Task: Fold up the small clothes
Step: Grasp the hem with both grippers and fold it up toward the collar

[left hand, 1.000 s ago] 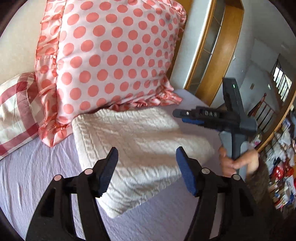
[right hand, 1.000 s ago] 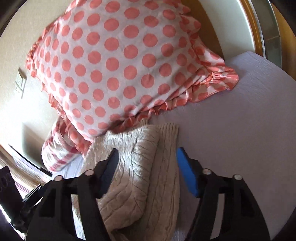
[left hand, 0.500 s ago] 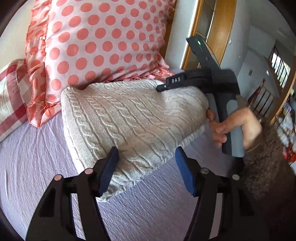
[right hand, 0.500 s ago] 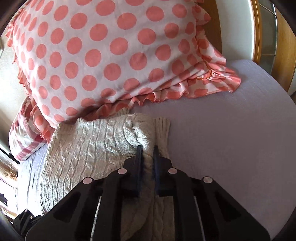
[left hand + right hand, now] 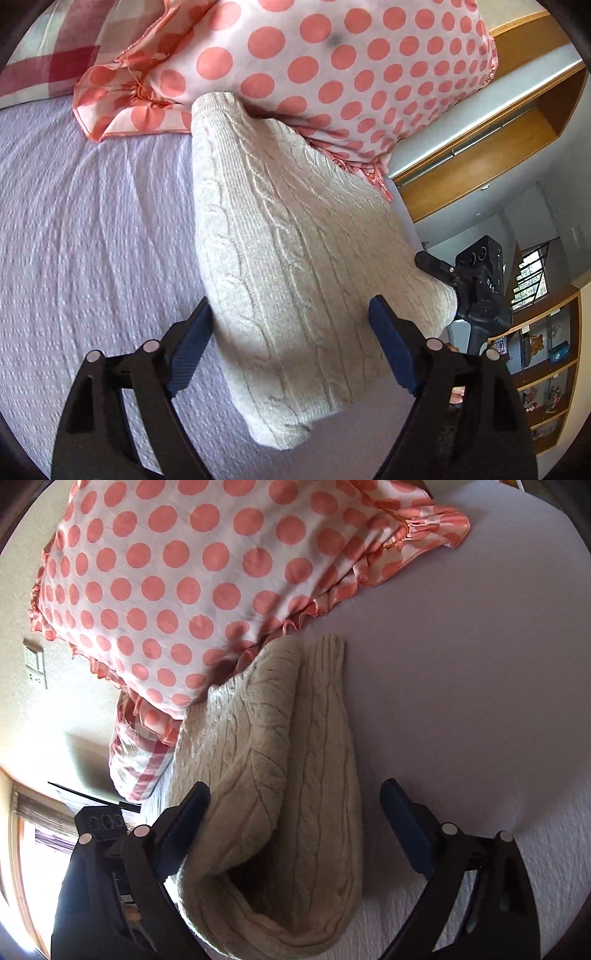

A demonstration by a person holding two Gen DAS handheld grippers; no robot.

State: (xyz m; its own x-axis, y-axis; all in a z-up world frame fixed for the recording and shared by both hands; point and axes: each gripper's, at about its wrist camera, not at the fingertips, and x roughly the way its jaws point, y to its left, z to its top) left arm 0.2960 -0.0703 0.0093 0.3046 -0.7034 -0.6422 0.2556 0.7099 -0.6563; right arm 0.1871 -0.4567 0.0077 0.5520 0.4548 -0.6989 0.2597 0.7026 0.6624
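Observation:
A cream cable-knit sweater point(image 5: 295, 258) lies folded on the lilac bed sheet point(image 5: 92, 229), its far end against the polka-dot pillow point(image 5: 332, 66). My left gripper point(image 5: 291, 347) is open, its jaws on either side of the sweater's near end, holding nothing. In the right wrist view the sweater point(image 5: 288, 775) shows its folded layers. My right gripper point(image 5: 295, 830) is open above the sweater's near end, holding nothing. The right gripper's body point(image 5: 480, 284) shows beyond the sweater's right edge in the left wrist view.
A pink polka-dot pillow point(image 5: 177, 565) with a ruffled edge leans behind the sweater. A red checked pillow point(image 5: 48, 48) lies to its left. Wooden cabinet doors point(image 5: 491, 129) and shelves point(image 5: 546, 373) stand past the bed's right side. Bare sheet point(image 5: 461, 701) lies right of the sweater.
My right gripper was shut on the sweater's folded edge half a second ago; it has opened and let go. Both views have rotated and moved closer to the sweater.

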